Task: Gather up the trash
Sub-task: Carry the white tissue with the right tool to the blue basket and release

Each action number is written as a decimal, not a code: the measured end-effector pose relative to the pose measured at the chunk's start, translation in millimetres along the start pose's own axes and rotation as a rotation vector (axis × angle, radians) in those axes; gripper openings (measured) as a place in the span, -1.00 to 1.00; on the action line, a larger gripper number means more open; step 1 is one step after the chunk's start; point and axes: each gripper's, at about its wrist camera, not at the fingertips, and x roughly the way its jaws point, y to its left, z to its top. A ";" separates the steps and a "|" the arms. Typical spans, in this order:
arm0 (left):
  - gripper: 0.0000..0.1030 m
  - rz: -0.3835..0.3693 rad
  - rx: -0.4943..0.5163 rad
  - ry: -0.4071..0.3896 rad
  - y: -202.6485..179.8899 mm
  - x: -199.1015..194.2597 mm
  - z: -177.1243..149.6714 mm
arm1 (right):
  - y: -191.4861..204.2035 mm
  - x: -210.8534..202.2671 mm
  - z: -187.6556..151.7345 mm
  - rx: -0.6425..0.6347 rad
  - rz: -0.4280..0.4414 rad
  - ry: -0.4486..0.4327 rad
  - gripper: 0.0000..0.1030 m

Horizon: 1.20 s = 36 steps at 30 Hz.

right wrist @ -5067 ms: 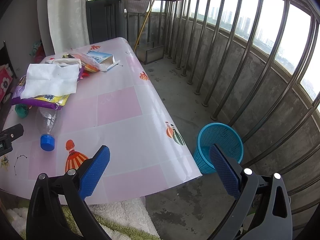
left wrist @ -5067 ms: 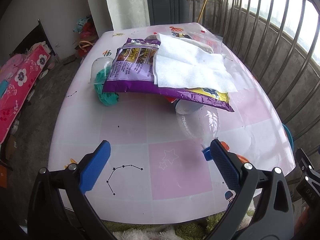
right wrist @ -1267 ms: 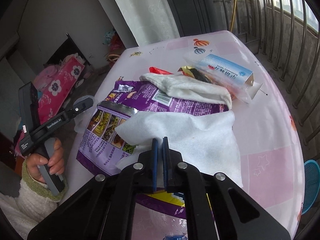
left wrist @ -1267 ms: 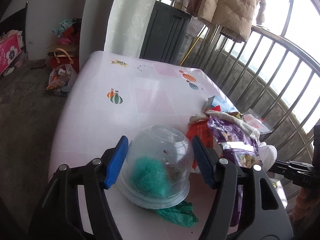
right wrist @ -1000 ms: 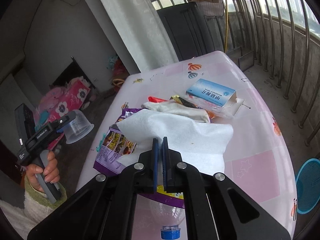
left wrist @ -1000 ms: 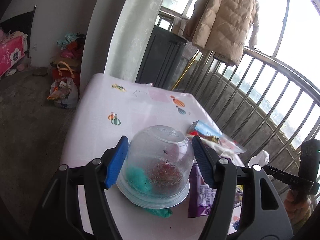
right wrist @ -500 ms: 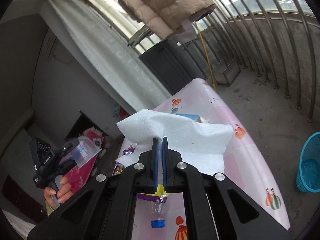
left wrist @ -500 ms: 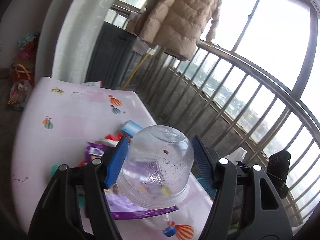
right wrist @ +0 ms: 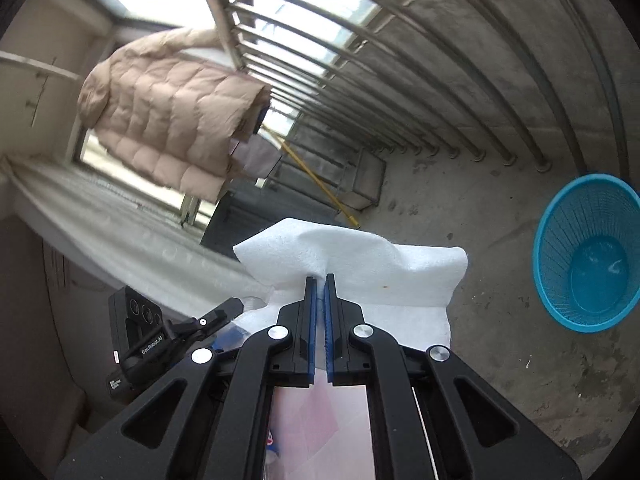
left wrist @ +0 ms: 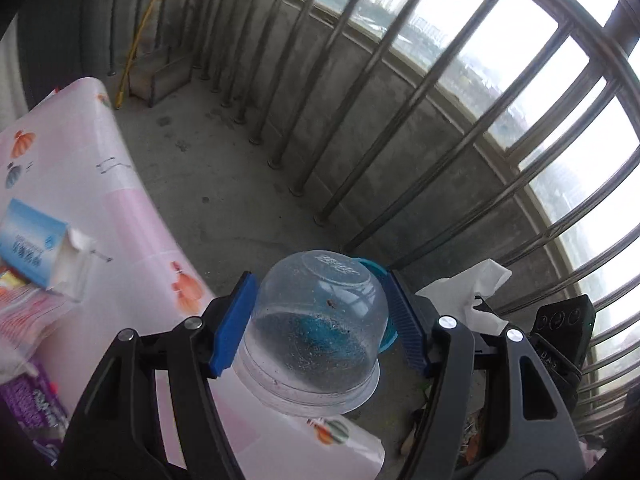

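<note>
- Left gripper [left wrist: 320, 322] had its blue pads [left wrist: 234, 322] pressed on either side of an upturned clear plastic bowl [left wrist: 316, 332], rim toward the camera, jaws spread wide around it; the dome looked slick, so a loosened squeeze could let it slide out short of the bin
- Right gripper [right wrist: 320, 280] was fully closed, pinching a white paper towel [right wrist: 360, 264] at its near edge; most of the sheet hung free past the fingertips, so it could flap or drift on release and land on the floor
- From the left wrist view, the table [left wrist: 132, 216] corner lay directly under the bowl, with the balcony floor just beyond; a drop here could land on the table edge and roll off
- Blue box [left wrist: 32, 252] and purple wrapper [left wrist: 32, 396] lay on the table, not yet collected
- Blue basket [right wrist: 588, 256] stood on the concrete floor [right wrist: 500, 360] near the railing [left wrist: 360, 128]; in the left view only its rim showed behind the bowl, so aim from that side was partly blind
- The two grippers were near each other, the towel visible just beside the left one; crowding over one basket mouth risked a knock
- Open floor lay around the basket on the near side; bars closed off the far side
</note>
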 end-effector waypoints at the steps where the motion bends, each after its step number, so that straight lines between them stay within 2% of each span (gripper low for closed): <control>1: 0.21 -0.004 0.006 0.034 -9.8 23.6 4.2 | -16.5 0.8 8.6 0.041 -0.016 -0.017 -0.92; 6: 0.21 -0.038 -0.031 0.159 -39.5 130.1 11.3 | -96.0 9.8 43.2 0.219 -0.058 -0.070 -0.92; 10: 0.24 -0.073 -0.036 0.240 -55.4 199.8 8.4 | -164.3 18.2 58.8 0.343 -0.146 -0.108 -0.86; 11: 0.42 -0.068 -0.017 0.275 -59.8 215.8 6.1 | -186.3 20.8 60.6 0.384 -0.183 -0.111 -0.72; 12: 0.51 -0.061 -0.013 0.300 -63.4 230.7 2.2 | -208.9 23.9 61.8 0.422 -0.217 -0.110 -0.52; 13: 0.51 -0.057 -0.024 0.317 -65.8 243.4 -2.4 | -231.8 28.5 63.7 0.450 -0.241 -0.098 -0.15; 14: 0.51 -0.050 -0.041 0.333 -67.8 254.7 -5.5 | -254.9 32.5 62.7 0.490 -0.278 -0.081 0.03; 17: 0.51 -0.047 -0.060 0.365 -68.2 258.4 -10.6 | -311.4 32.0 48.6 0.656 -0.422 -0.052 0.03; 19: 0.51 -0.062 -0.029 0.336 -70.9 242.9 -5.5 | -323.4 24.2 42.1 0.688 -0.442 -0.075 0.03; 23: 0.51 -0.068 0.023 0.216 -71.2 195.8 8.6 | -309.5 11.0 38.3 0.624 -0.462 -0.121 0.03; 26: 0.51 -0.066 0.106 0.111 -76.2 146.8 16.7 | -276.6 3.8 42.6 0.534 -0.451 -0.153 0.03; 29: 0.51 -0.060 0.202 -0.011 -81.6 88.0 11.5 | -222.8 -1.3 43.4 0.380 -0.434 -0.169 0.03; 31: 0.55 -0.085 0.225 -0.094 -77.5 44.7 1.4 | -181.4 1.7 42.9 0.251 -0.431 -0.152 0.03; 34: 0.59 -0.096 0.232 -0.162 -62.9 -14.1 -20.6 | -116.7 13.2 37.3 0.048 -0.429 -0.095 0.03; 36: 0.60 -0.074 0.220 -0.179 -50.2 -53.3 -35.1 | -78.8 19.9 24.8 -0.057 -0.403 -0.047 0.03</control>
